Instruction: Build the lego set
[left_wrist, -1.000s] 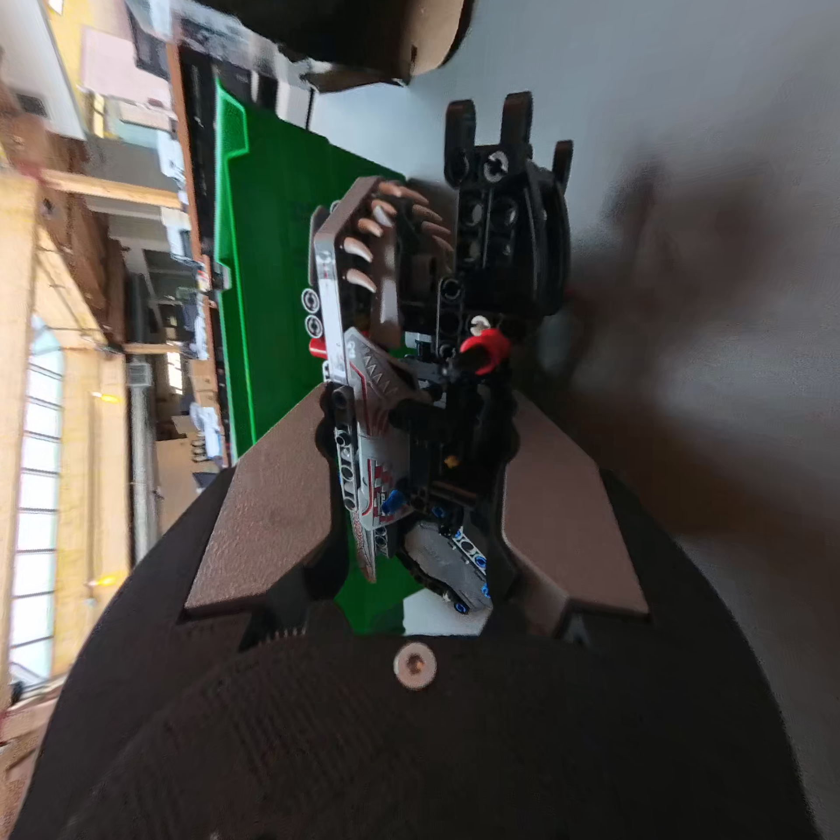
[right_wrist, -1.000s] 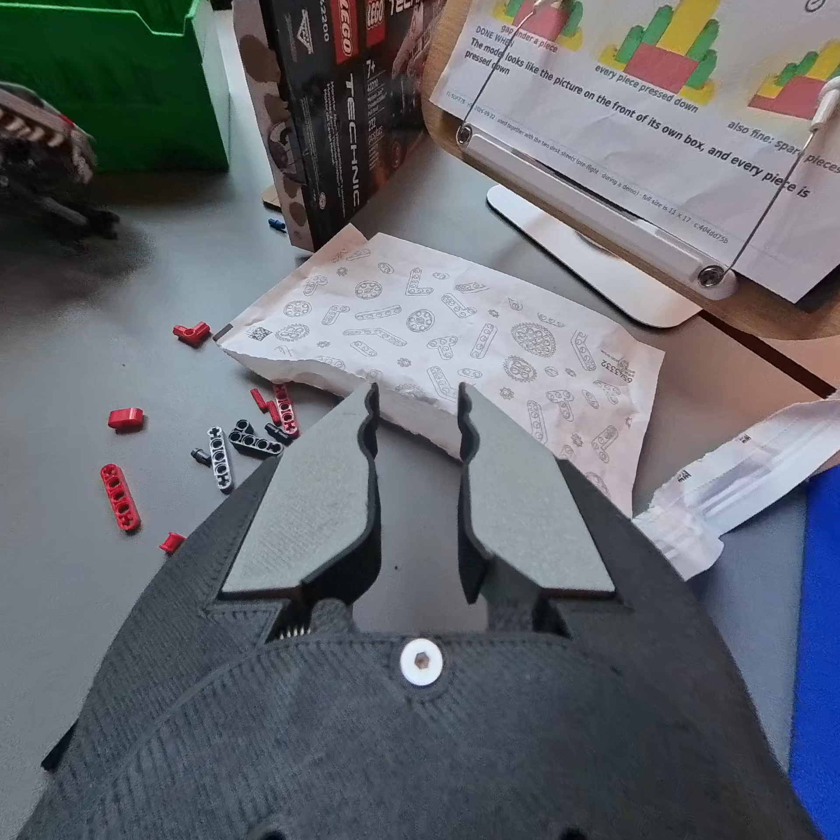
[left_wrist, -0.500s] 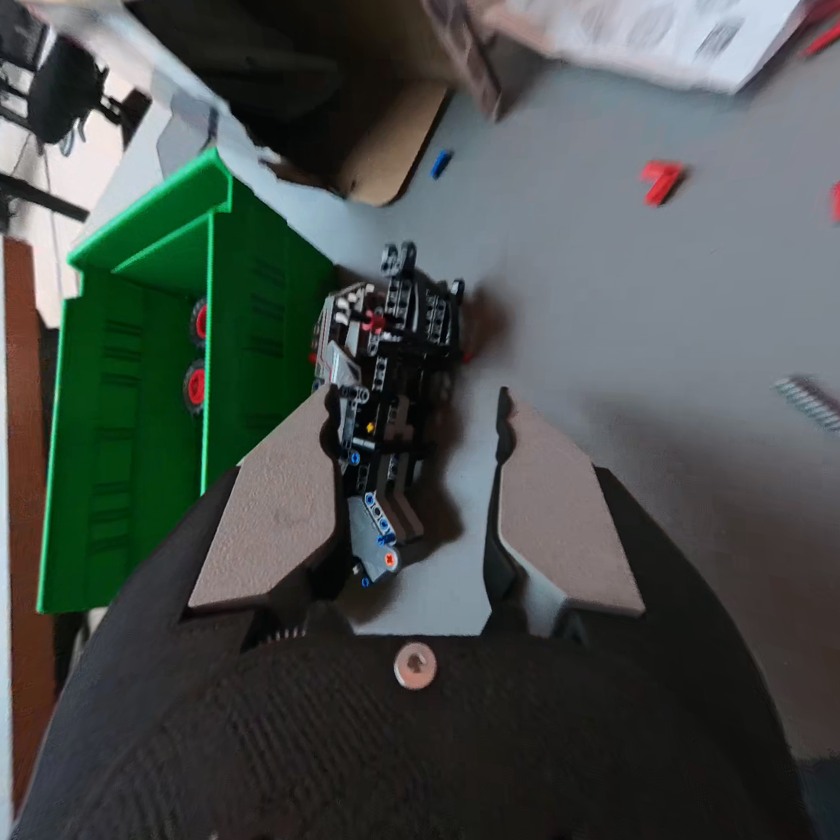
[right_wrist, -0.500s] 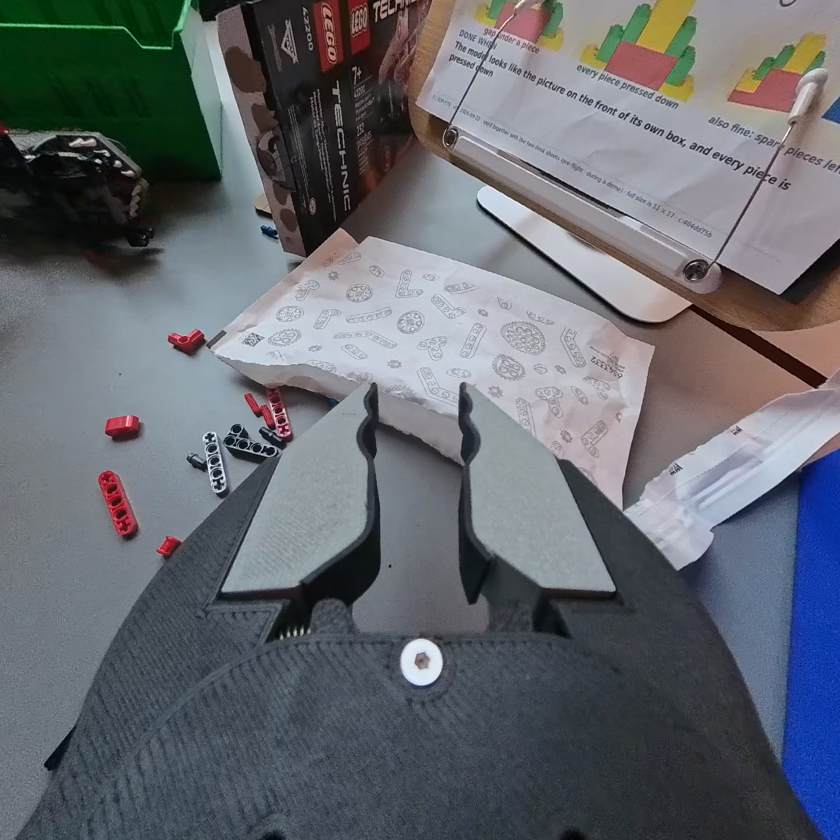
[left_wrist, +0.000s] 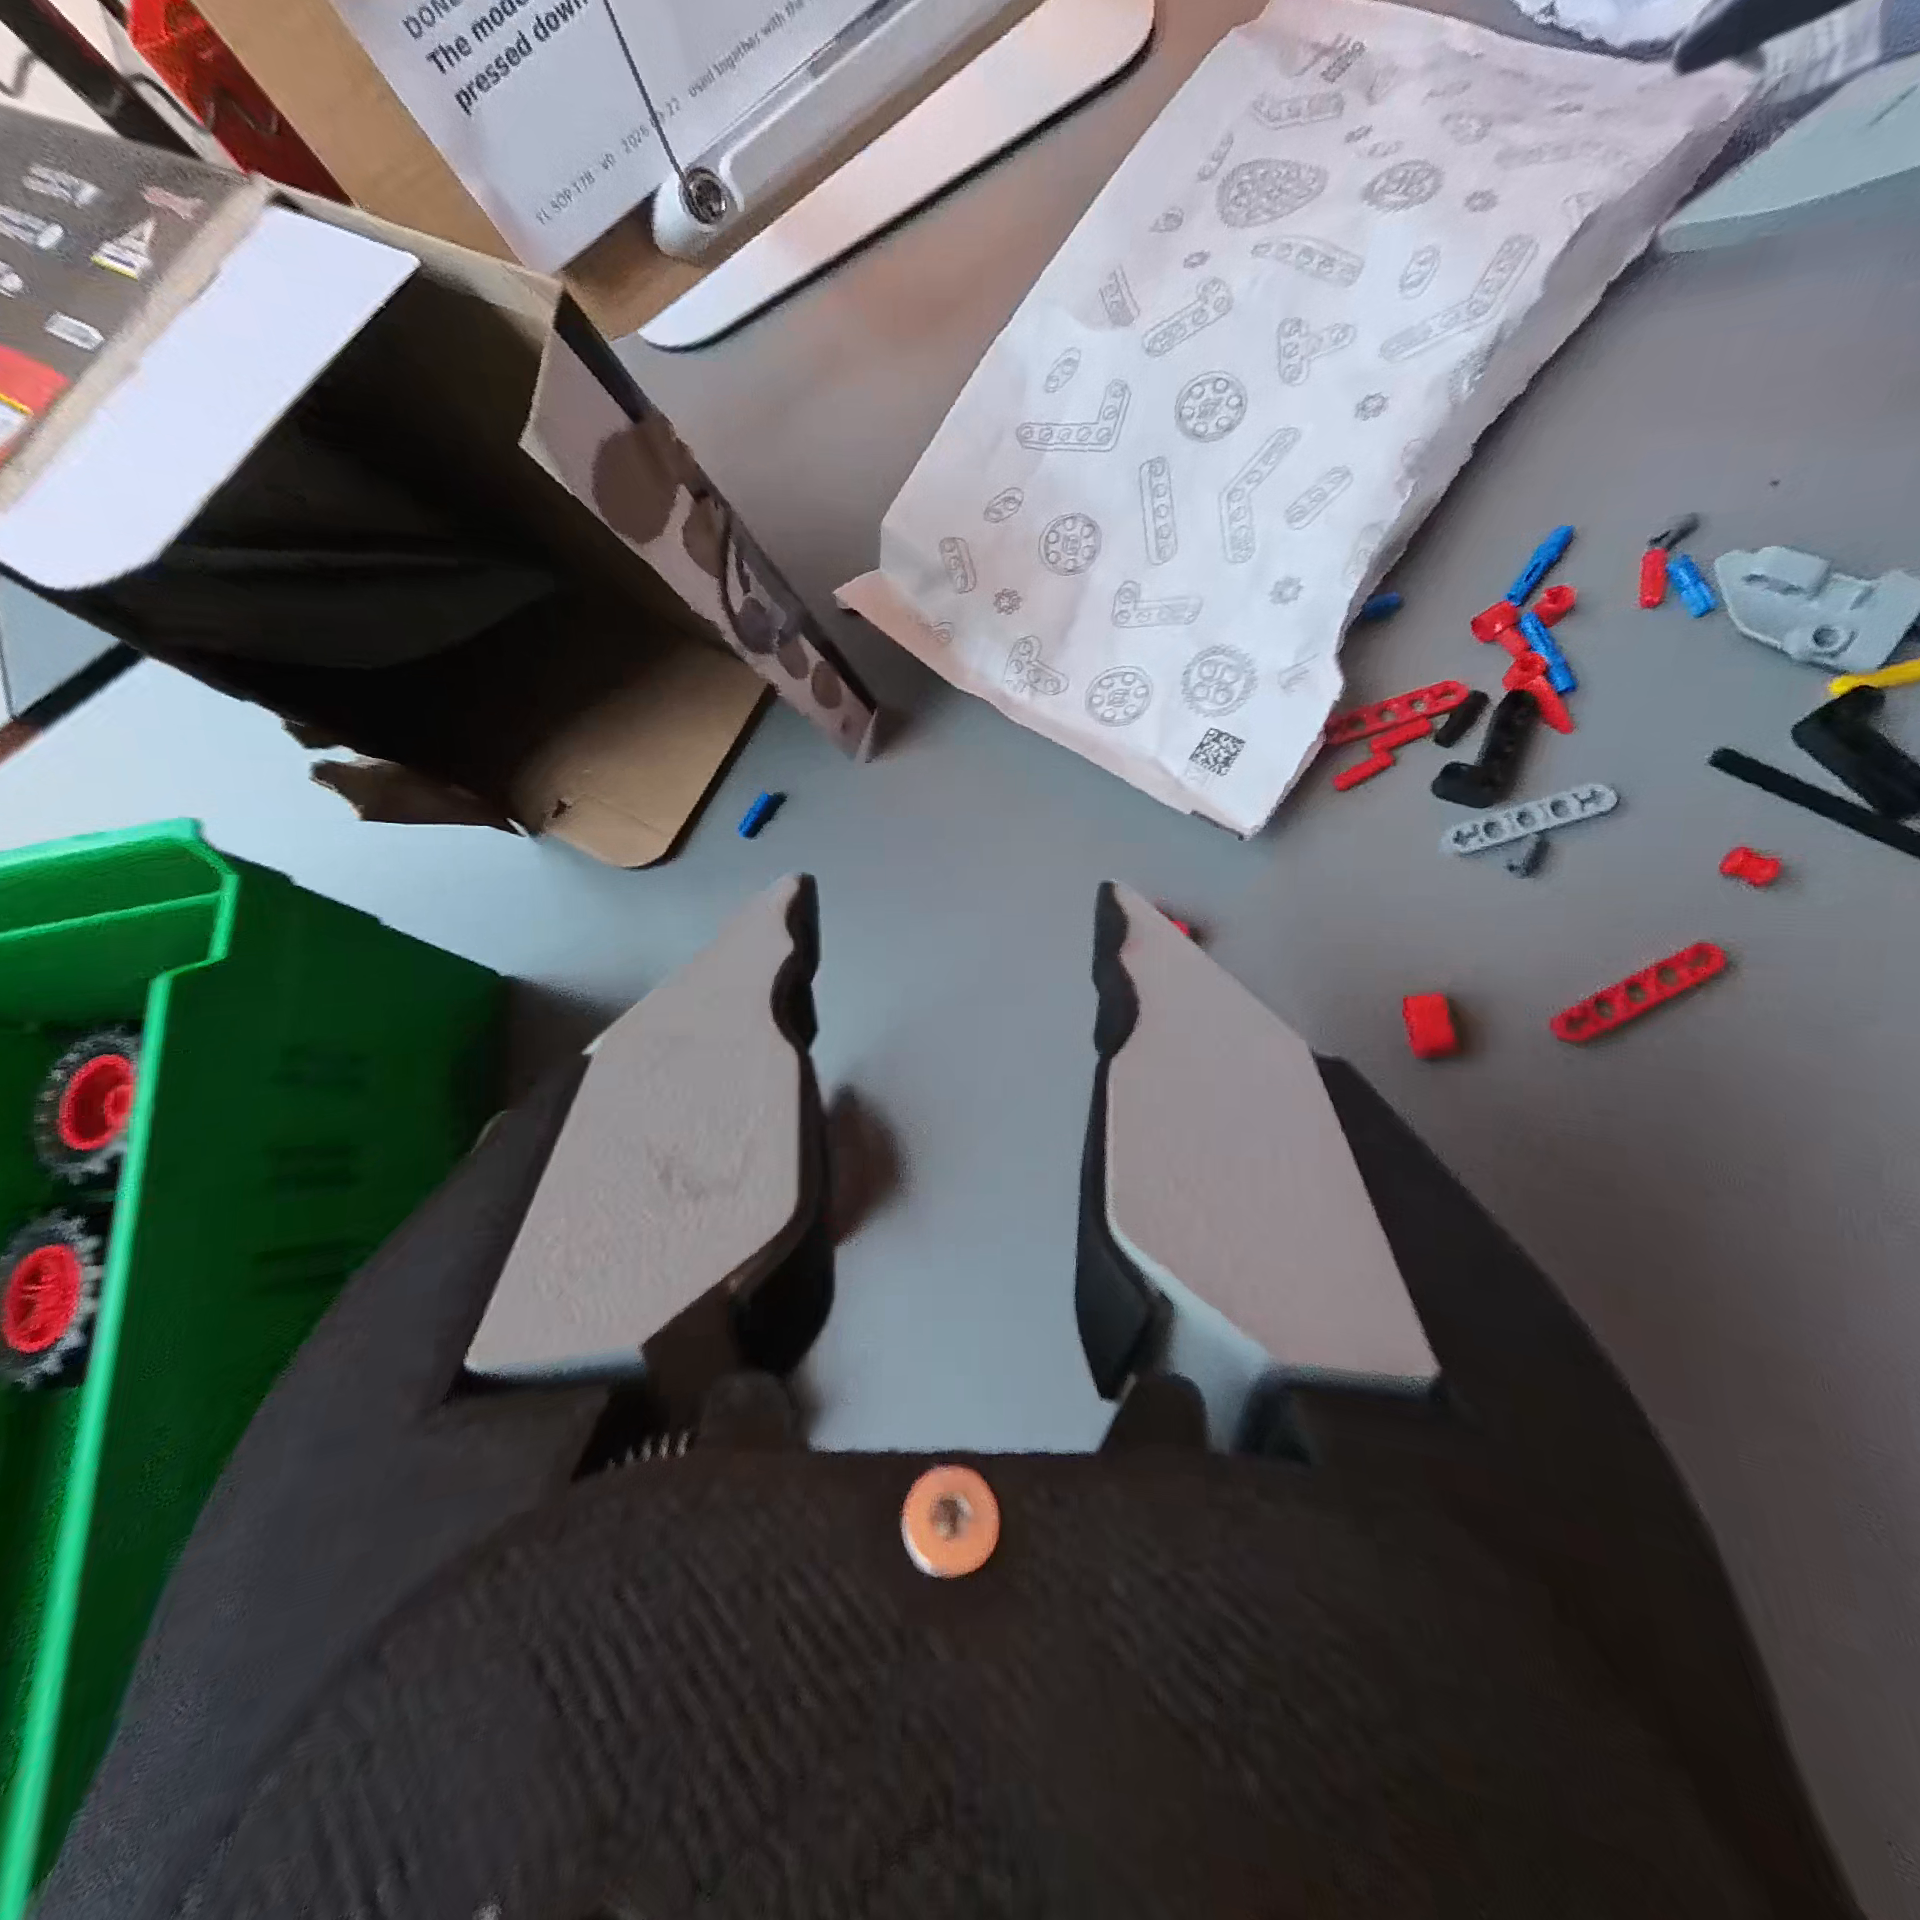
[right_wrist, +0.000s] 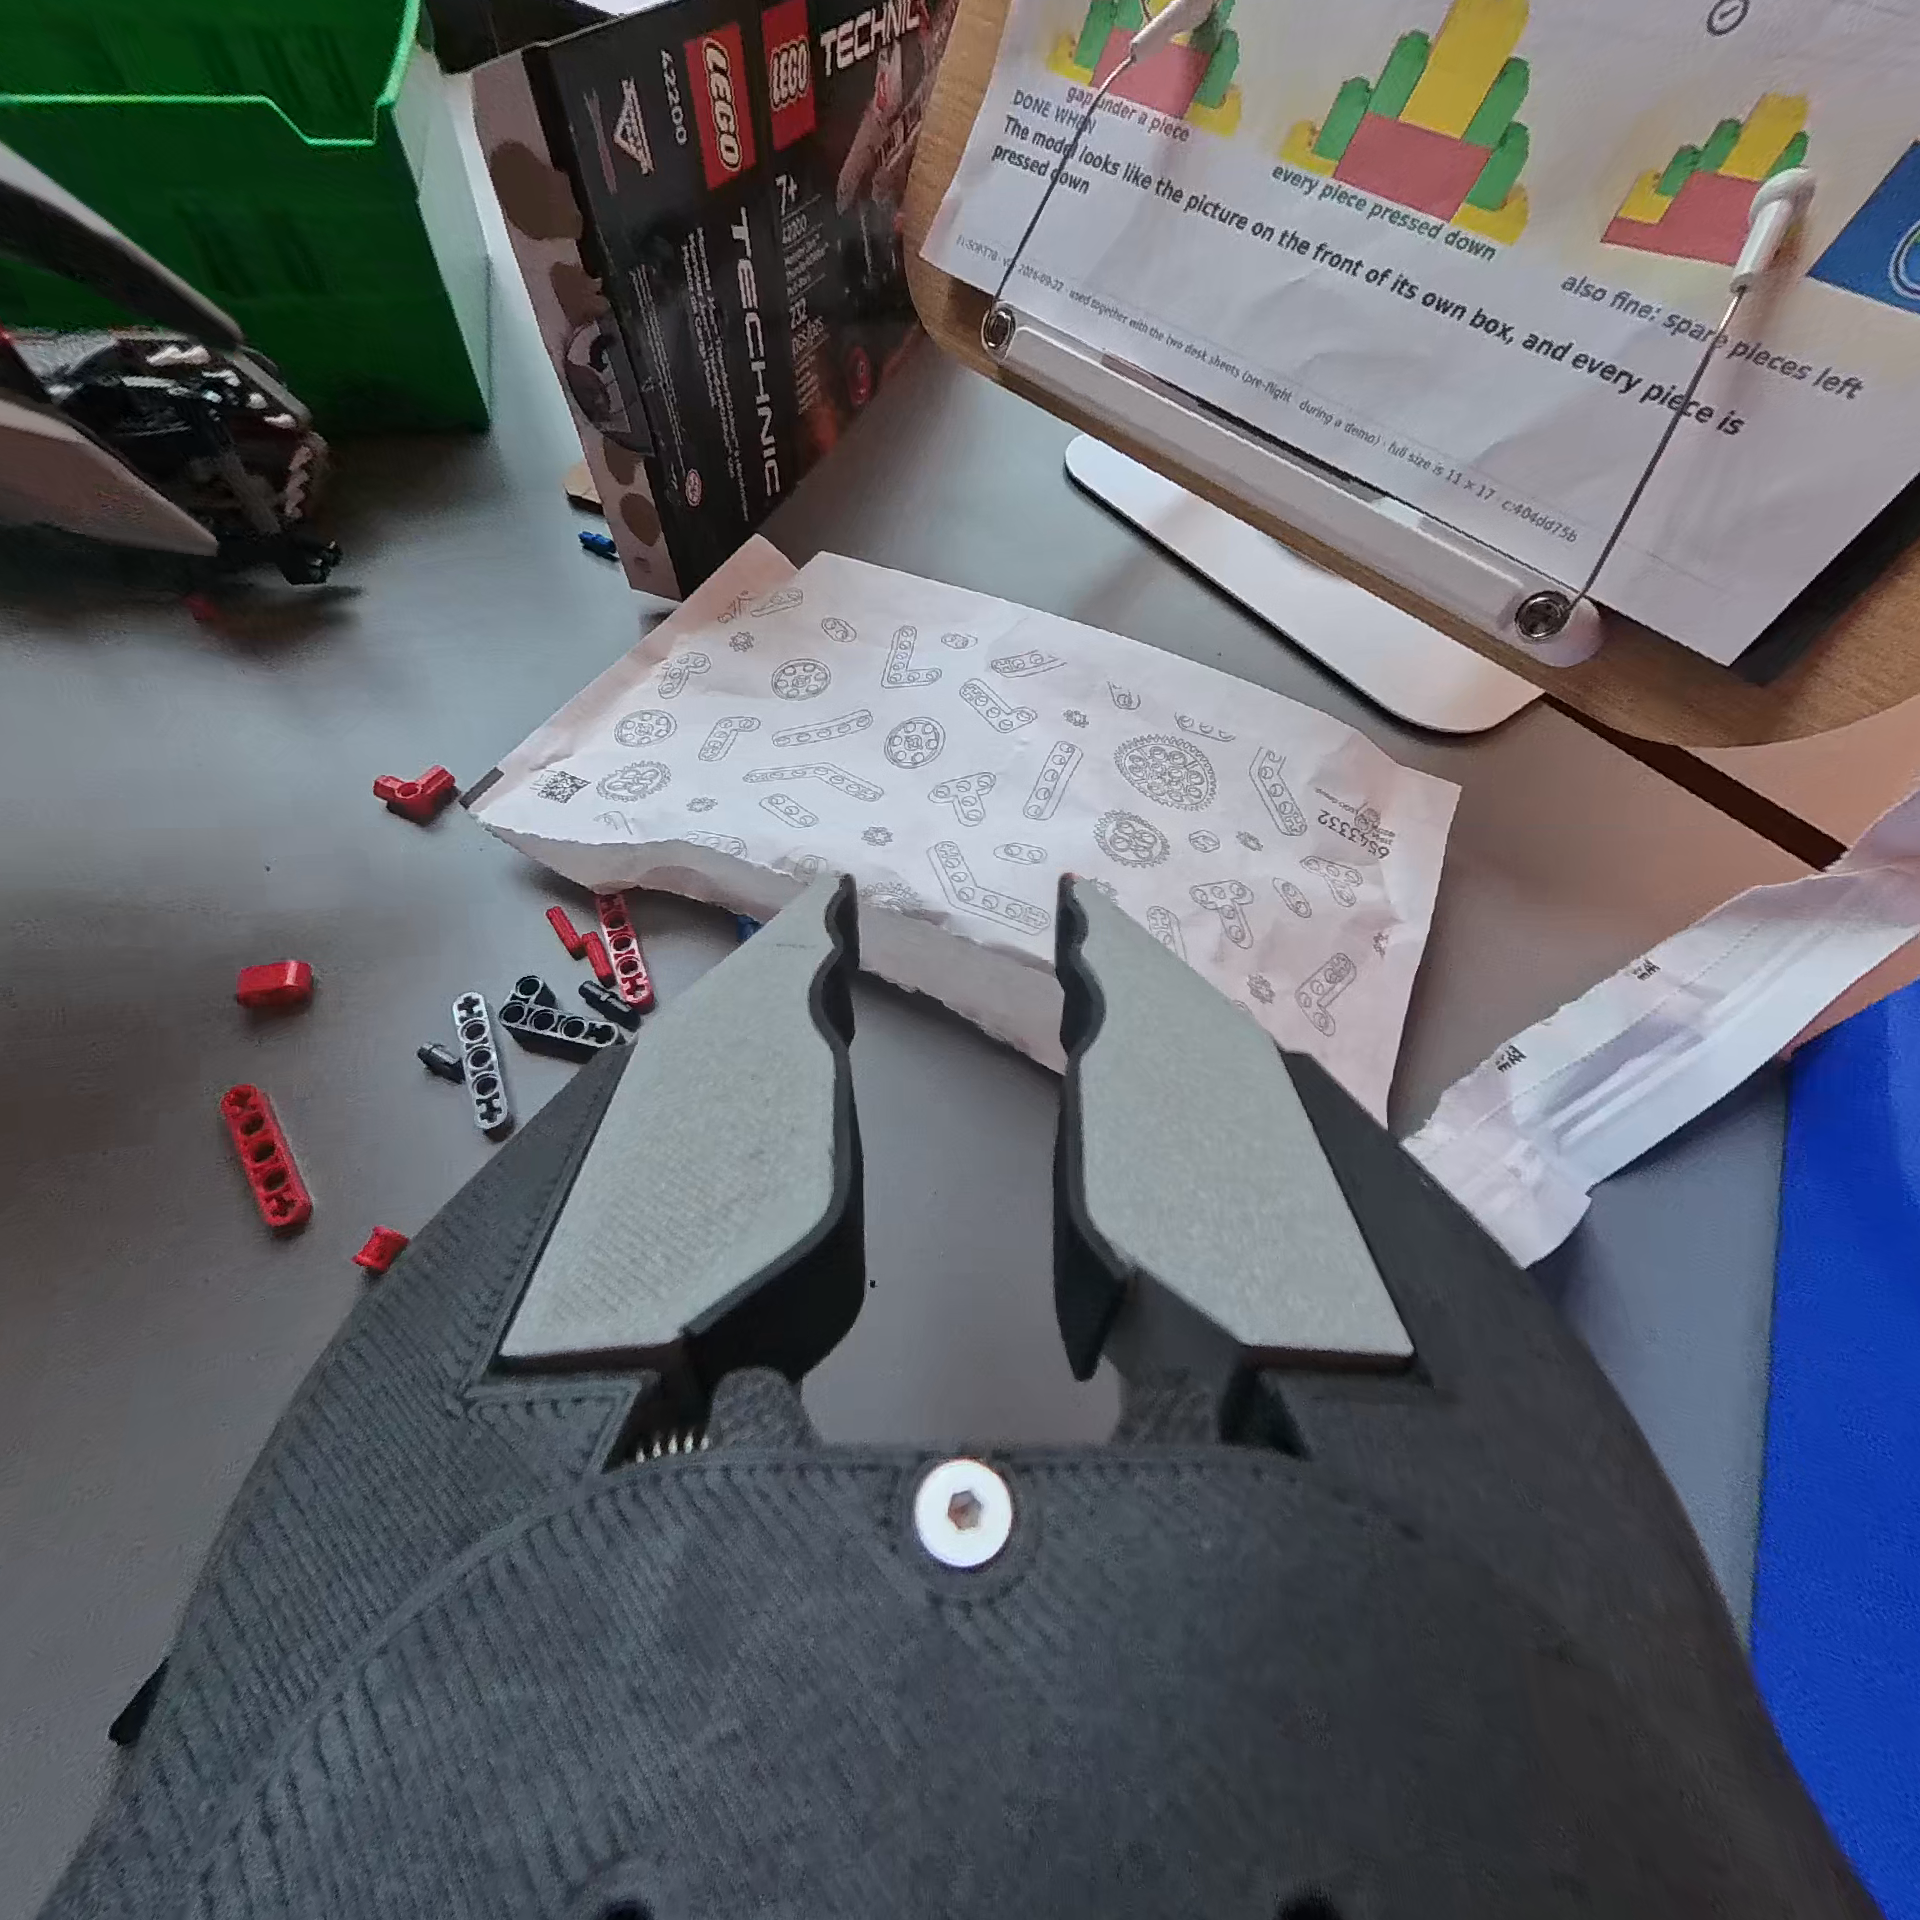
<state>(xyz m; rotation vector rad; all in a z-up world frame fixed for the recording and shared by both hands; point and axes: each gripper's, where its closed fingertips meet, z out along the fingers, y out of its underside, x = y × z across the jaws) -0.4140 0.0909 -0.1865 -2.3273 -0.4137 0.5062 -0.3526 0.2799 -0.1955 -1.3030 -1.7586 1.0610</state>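
At nine o'clock of the right wrist view, the partly built black lego model (right_wrist: 177, 457) lay on the grey table (right_wrist: 208, 727) before the green bin (right_wrist: 239, 218). The left gripper (left_wrist: 954, 904) and the right gripper (right_wrist: 954, 902) hung with jaws parted, empty, the paper parts bag (right_wrist: 987, 790) at twelve.

paper bag (right_wrist: 997, 790): crinkled matt | bin (left_wrist: 260, 1091): glossy green plastic

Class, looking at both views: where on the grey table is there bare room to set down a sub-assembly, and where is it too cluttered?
Bare patch: between green bin, open box and left tool. Crowded: loose pieces beside the paper bag.
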